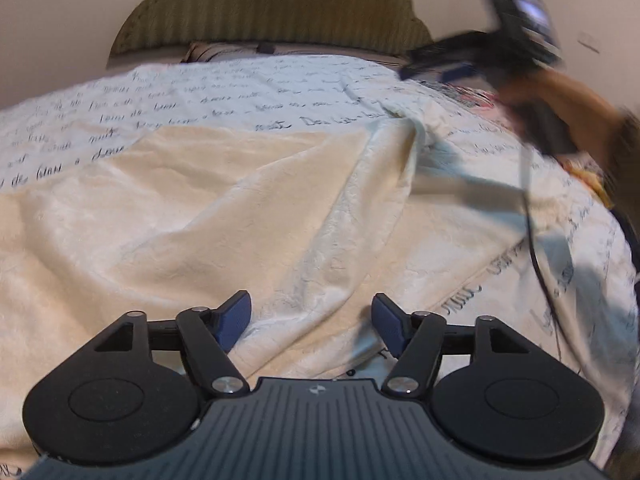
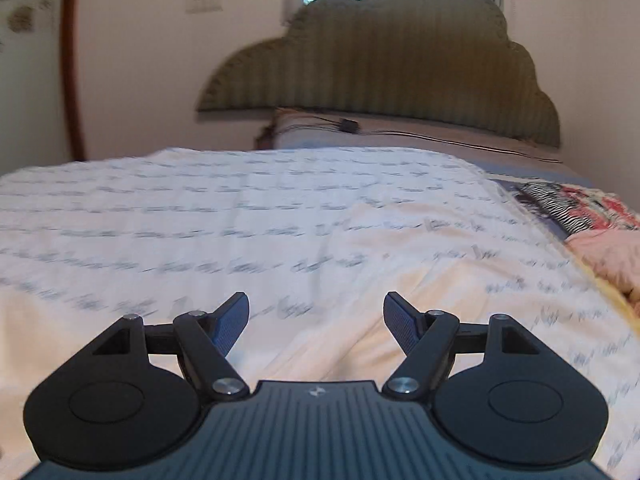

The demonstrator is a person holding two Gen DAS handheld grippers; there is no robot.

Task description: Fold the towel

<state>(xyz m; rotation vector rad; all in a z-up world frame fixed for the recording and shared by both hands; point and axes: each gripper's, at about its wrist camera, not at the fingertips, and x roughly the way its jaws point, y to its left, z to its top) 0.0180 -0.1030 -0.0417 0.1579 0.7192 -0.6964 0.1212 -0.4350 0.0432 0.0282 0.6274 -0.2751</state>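
Note:
A cream towel (image 1: 208, 200) lies spread and creased on the bed, with a long ridge running from its far right corner down towards my left gripper (image 1: 311, 322). That gripper is open, low over the towel's near edge, with nothing between its blue pads. In the left wrist view my right gripper (image 1: 436, 66) appears blurred at the upper right, raised above the towel's far right corner and held by a hand (image 1: 560, 100). In the right wrist view my right gripper (image 2: 316, 320) is open and empty over the towel (image 2: 360, 320) and the script-printed bedspread (image 2: 200, 208).
The white bedspread (image 1: 240, 92) with dark handwriting covers the bed. A green scalloped headboard (image 2: 380, 68) and a pillow (image 2: 400, 136) stand at the far end. A patterned quilt (image 2: 600, 240) lies on the right. A black cable (image 1: 532, 216) hangs from the right gripper.

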